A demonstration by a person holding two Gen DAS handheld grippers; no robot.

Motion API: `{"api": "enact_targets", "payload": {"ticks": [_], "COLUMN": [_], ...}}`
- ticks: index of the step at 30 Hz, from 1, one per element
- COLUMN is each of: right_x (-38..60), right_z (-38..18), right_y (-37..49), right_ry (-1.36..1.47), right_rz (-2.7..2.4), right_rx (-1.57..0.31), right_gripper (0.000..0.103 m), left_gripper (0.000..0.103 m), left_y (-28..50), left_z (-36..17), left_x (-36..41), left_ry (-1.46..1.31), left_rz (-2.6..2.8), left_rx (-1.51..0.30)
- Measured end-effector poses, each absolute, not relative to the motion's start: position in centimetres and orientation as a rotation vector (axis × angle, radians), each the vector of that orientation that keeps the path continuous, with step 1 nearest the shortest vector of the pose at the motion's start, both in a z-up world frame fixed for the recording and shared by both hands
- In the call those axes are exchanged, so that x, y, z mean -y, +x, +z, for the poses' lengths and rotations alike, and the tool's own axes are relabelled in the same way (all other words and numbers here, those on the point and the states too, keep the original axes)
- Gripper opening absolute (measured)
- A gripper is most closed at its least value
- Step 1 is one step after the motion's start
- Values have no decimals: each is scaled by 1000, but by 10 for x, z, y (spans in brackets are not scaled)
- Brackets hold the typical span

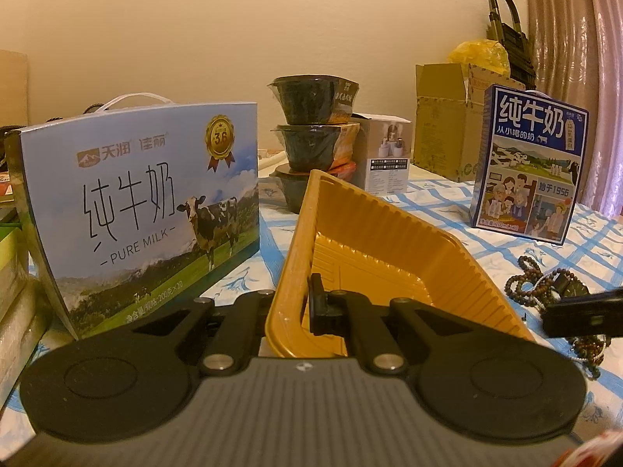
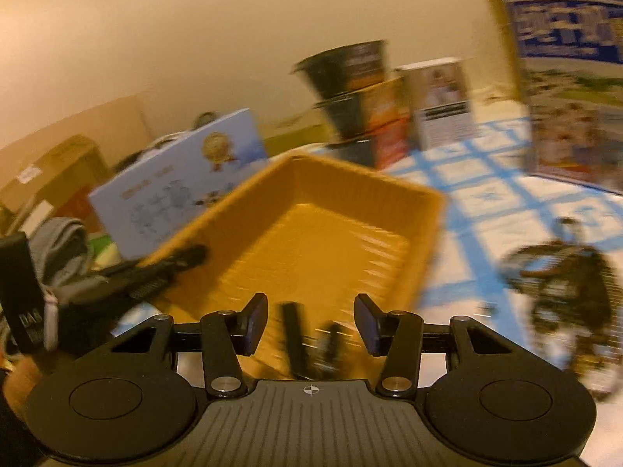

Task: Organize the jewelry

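A yellow plastic tray (image 1: 393, 249) sits on the checked tablecloth. My left gripper (image 1: 290, 307) is shut on the tray's near left wall, one finger inside and one outside. A pile of brown bead bracelets and a watch (image 1: 545, 288) lies to the tray's right. In the blurred right wrist view the tray (image 2: 311, 241) is ahead and the bead pile (image 2: 564, 280) is at the right. My right gripper (image 2: 311, 325) is open over the tray's near rim, with a dark blurred object (image 2: 307, 350) between and below its fingers. The left gripper (image 2: 171, 260) shows on the tray's left rim.
A light-blue milk carton box (image 1: 148, 210) stands left of the tray. Stacked black bowls (image 1: 311, 124) and a small white box (image 1: 385, 155) stand behind it. A dark-blue milk box (image 1: 529, 167) and cardboard boxes (image 1: 444, 116) stand at the back right.
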State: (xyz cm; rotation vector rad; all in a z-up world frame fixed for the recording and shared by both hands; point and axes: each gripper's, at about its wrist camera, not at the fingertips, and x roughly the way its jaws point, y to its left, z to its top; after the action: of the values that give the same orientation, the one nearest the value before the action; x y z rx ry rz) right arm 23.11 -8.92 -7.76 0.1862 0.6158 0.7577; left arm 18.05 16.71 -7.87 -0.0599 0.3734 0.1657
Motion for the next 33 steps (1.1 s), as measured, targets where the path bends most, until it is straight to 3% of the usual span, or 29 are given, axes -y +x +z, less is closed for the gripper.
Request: {"api": "enact_targets", "payload": {"ticks": [15, 26, 33], "right_x": [212, 195, 191], "right_z": [-103, -117, -126], "right_y": [259, 309, 327], "right_ry": [35, -98, -120], "right_rz": [401, 444, 449], "right_rx": [-640, -631, -663], "right_gripper": [49, 28, 24], "left_gripper": [5, 5, 5], "left_y": [182, 182, 182], "left_z": [-77, -77, -77], "left_x": [-167, -167, -166], "left_ry": [-46, -41, -41], "left_rz": [167, 167, 167], "left_rx": [-377, -377, -378]}}
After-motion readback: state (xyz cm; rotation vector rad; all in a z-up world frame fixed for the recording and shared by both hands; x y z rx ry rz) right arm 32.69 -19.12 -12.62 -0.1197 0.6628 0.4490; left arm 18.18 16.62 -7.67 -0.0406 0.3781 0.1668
